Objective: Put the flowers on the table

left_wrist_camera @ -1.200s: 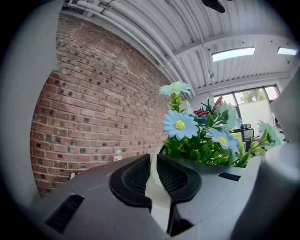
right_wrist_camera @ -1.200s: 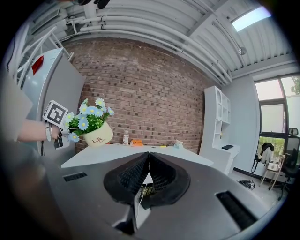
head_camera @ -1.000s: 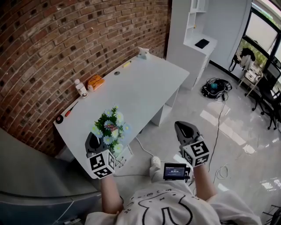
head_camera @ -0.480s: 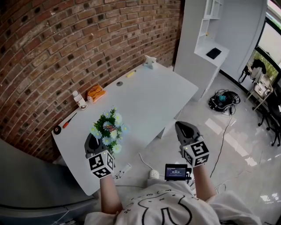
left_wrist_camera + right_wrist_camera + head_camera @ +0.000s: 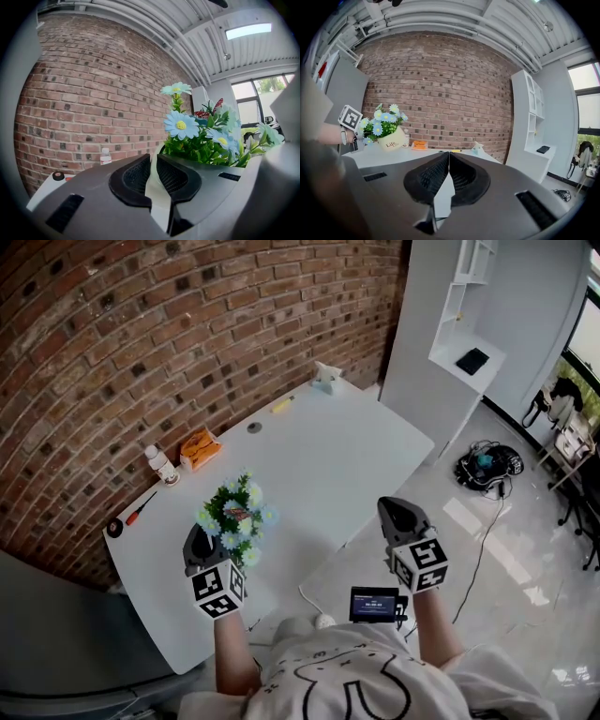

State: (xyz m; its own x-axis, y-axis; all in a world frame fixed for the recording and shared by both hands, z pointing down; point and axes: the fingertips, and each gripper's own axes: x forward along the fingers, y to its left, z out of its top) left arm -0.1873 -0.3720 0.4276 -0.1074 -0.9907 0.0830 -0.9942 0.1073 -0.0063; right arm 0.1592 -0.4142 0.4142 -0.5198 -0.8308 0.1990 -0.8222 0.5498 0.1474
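A bunch of pale blue daisies with green leaves [image 5: 234, 517] sits in a white pot [image 5: 391, 139]. My left gripper [image 5: 202, 540] is shut on the pot's rim [image 5: 157, 187] and holds it tilted over the near left part of the white table [image 5: 328, 456]. The blooms [image 5: 197, 136] rise just past the left gripper [image 5: 153, 161]. My right gripper [image 5: 394, 512] is shut with nothing in it and hangs over the floor off the table's front edge. Its closed tips [image 5: 449, 157] point toward the brick wall.
Along the table's wall side lie a small bottle [image 5: 155, 463], an orange packet [image 5: 200, 446], a screwdriver [image 5: 141, 507], a black roll [image 5: 113, 528] and a small white figure [image 5: 326, 376]. A white shelf unit [image 5: 459, 352] stands at the right, with cables [image 5: 487, 465] on the floor.
The view has shifted toward the table. The left gripper with the flowers now hangs further in over the tabletop; the right gripper keeps its place beside the table edge.
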